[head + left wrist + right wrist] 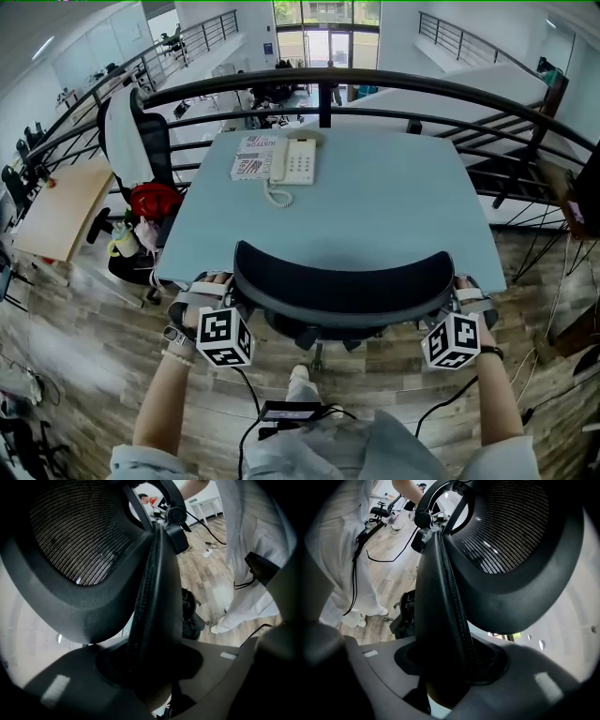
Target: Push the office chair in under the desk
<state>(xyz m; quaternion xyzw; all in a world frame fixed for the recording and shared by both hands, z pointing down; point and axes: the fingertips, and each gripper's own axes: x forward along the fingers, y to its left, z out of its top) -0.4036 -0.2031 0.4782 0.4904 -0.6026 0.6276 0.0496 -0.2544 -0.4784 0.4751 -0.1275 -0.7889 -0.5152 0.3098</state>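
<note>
The office chair [342, 286] stands at the 6 o'clock edge of the worktop [394, 197]. Its curved black backrest sits just over that near edge and its seat is tucked out of sight beneath. The left tool [221, 284] clamps the backrest's rim at the 9 o'clock end. The gripper view shows both jaws part-way closed and pressing on the padded edge, with the mesh panel rising above them. The right tool [461, 287] grips the 3 o'clock end the same way, the rim wedged between its two jaws. Each tool's marker cube faces up, just behind the backrest.

On the pale blue worktop, toward 11 o'clock, a cream telephone [293, 161] lies touching a printed booklet [249, 157]. A dark railing [375, 86] curves round the far side at 12 o'clock. Off at 9 o'clock stands a second chair [150, 141] with a white cloth draped over it, and a red bag [156, 199] rests on its seat. The floor [84, 347] is wood plank, with black cables trailing by the person's feet.
</note>
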